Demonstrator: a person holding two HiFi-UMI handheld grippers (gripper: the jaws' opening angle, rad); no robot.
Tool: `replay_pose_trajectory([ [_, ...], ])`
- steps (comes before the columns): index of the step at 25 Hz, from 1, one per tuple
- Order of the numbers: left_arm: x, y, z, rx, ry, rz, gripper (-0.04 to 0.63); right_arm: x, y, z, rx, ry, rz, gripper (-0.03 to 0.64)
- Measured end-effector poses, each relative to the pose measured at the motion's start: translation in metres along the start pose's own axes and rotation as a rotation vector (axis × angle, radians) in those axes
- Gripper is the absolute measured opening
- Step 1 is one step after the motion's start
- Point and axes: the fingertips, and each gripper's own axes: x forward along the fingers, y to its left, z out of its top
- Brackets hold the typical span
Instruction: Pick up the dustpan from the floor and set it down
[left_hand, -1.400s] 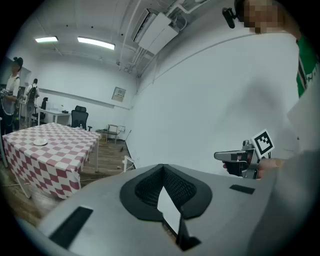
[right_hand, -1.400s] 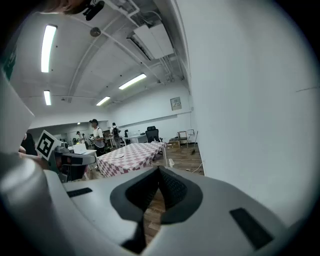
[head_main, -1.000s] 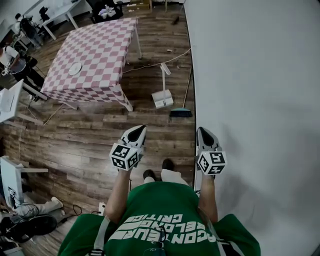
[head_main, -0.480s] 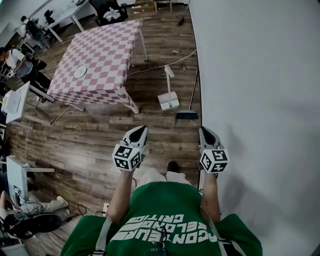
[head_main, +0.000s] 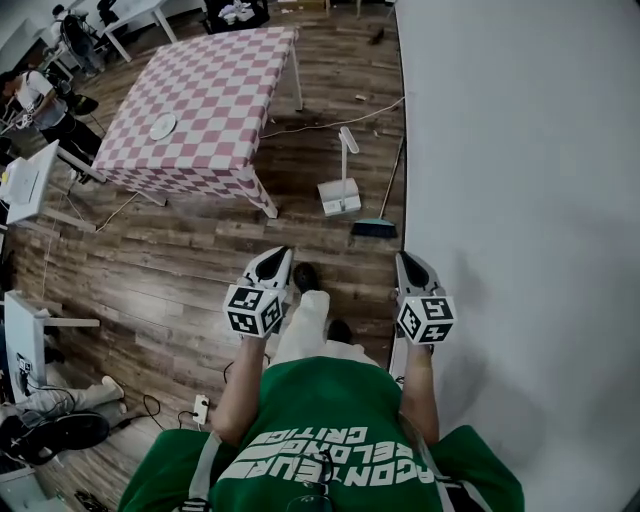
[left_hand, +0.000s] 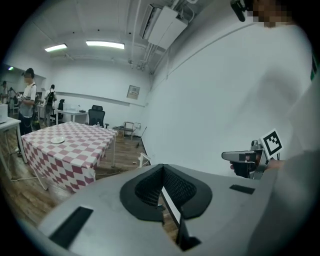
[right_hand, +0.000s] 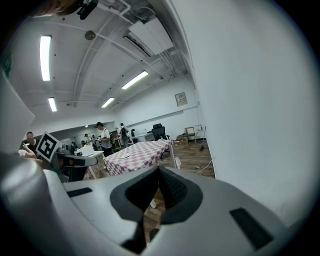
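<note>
**Kid:** Dustpan (head_main: 339, 197) stands on the floor (head_main: 180, 270) ahead, near the broom (head_main: 374, 227), well away from the left gripper (head_main: 280, 254) and the right gripper (head_main: 405, 260). What could go wrong?

**Helper:** The wall (head_main: 520, 200) is close, so the right gripper could bump it. The table (head_main: 200, 110) leg is near too. The broom could fall. Both grippers are squeezed closed and empty. If they don't spread, they'll just push the dustpan.

White dustpan (head_main: 340, 196) on floor (head_main: 200, 270); handle seemingly upright
</note>
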Motion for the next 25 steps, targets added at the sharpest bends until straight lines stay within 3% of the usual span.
replay_pose_trajectory([
  [10, 0.088, 0.042, 0.045, 0.020, -0.024, -0.047, 0.003, 0.087, -0.033, 0.039, -0.029, 0.016, -0.016, 0.008],
  [20, 0.154, 0.119, 0.113, -0.015, -0.056, -0.058, 0.003, 0.190, -0.034, 0.098, -0.071, 0.050, -0.010, 0.008],
  [25, 0.202, 0.181, 0.125, -0.038, -0.042, -0.059, 0.003, 0.260, -0.038, 0.107, -0.083, 0.081, -0.019, 0.008],
])
